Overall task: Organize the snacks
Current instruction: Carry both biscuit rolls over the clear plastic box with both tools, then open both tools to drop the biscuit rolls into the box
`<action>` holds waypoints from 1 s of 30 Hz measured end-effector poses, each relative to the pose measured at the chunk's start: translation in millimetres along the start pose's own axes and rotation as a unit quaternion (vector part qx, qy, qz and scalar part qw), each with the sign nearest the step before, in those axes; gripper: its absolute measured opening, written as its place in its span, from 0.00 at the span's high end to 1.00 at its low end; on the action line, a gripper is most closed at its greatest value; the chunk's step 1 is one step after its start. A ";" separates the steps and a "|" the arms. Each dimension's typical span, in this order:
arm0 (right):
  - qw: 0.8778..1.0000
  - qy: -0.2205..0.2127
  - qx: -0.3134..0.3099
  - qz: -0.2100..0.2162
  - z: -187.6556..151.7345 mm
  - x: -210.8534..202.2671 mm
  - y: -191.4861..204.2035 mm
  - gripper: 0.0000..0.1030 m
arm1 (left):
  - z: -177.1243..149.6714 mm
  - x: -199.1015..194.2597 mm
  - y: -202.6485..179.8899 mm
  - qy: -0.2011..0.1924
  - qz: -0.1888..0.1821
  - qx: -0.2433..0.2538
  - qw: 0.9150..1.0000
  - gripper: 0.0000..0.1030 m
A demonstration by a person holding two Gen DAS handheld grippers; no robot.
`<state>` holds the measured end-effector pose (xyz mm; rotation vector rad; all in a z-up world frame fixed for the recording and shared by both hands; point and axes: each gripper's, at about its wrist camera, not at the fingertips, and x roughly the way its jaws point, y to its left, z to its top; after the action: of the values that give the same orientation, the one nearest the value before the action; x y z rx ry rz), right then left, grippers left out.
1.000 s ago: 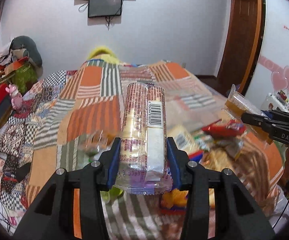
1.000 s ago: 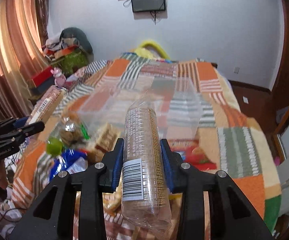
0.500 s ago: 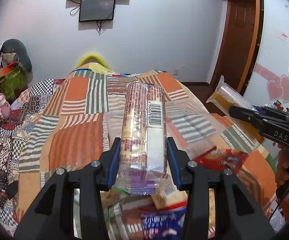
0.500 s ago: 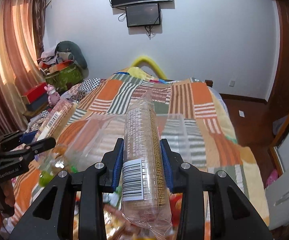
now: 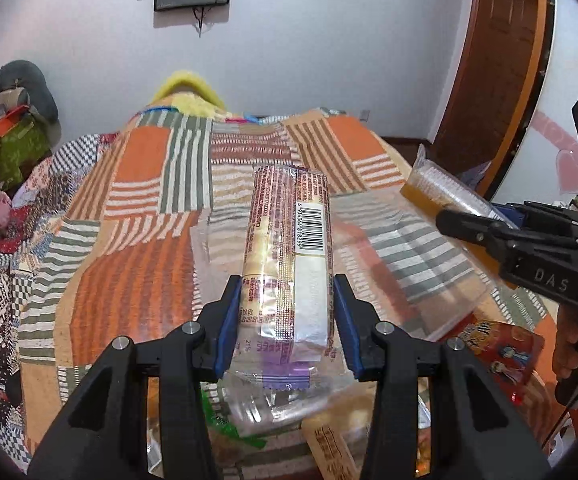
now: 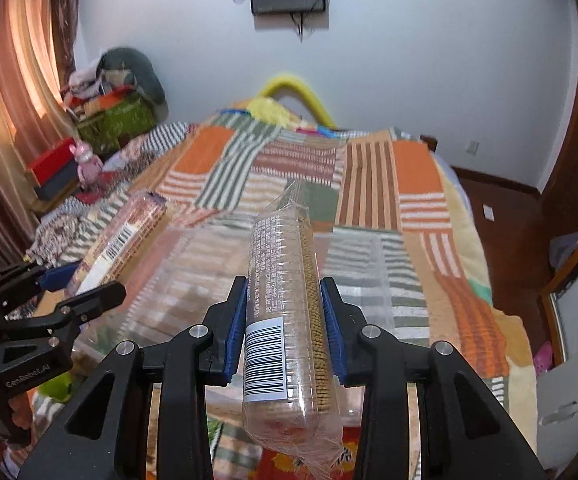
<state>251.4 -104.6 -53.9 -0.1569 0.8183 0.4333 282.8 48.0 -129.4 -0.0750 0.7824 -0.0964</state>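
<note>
- Snacks come two at once: my left gripper (image 5: 287, 312) has its fingers (image 5: 229, 320) closed on a purple-and-cream wafer pack (image 5: 289, 248), and my right gripper (image 6: 285, 320) has its fingers (image 6: 331, 324) closed on a clear biscuit sleeve (image 6: 285, 312).
- Both packs lie lengthwise between the fingers, long axis pointing straight ahead, held by their near ends with most of the length sticking out forward.
- My landmark is the clear plastic box (image 5: 393, 264) on the patchwork bed (image 5: 137, 184). The wafer pack hangs in the air over the box's left part; in the right view the sleeve sits over the same box (image 6: 193, 280), toward its right part.
- The left gripper looks nearer the box's left wall, the right gripper nearer its right wall, the two well apart.
- I judge the coming move to be a lowering of each pack into the box. The long axes seem to run roughly along the box, so little turning should be needed.
- More snack packets (image 5: 501, 348) lie on the bed on the near side of the box.
</note>
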 end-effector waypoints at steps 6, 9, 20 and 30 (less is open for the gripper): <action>0.998 0.054 -0.023 0.006 -2.9 22.8 1.6 0.68 | 1.1 28.4 -5.7 0.039 -0.012 0.021 0.999 0.58; 0.997 0.072 -0.026 0.016 -4.9 26.4 2.0 0.67 | 1.4 36.2 -6.8 0.053 -0.021 0.024 0.998 0.57; 0.999 0.027 -0.039 0.009 -2.0 -10.1 0.3 0.59 | 0.9 -9.3 3.6 0.018 -0.009 0.021 1.000 0.48; 1.000 -0.001 -0.025 0.008 -21.0 -47.8 -7.5 0.48 | -18.9 -68.9 53.6 -0.007 0.036 0.008 0.999 0.33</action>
<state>211.7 -132.6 -33.2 -0.1961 0.8076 0.4685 223.9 108.5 -100.0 -0.0328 0.7687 -0.0343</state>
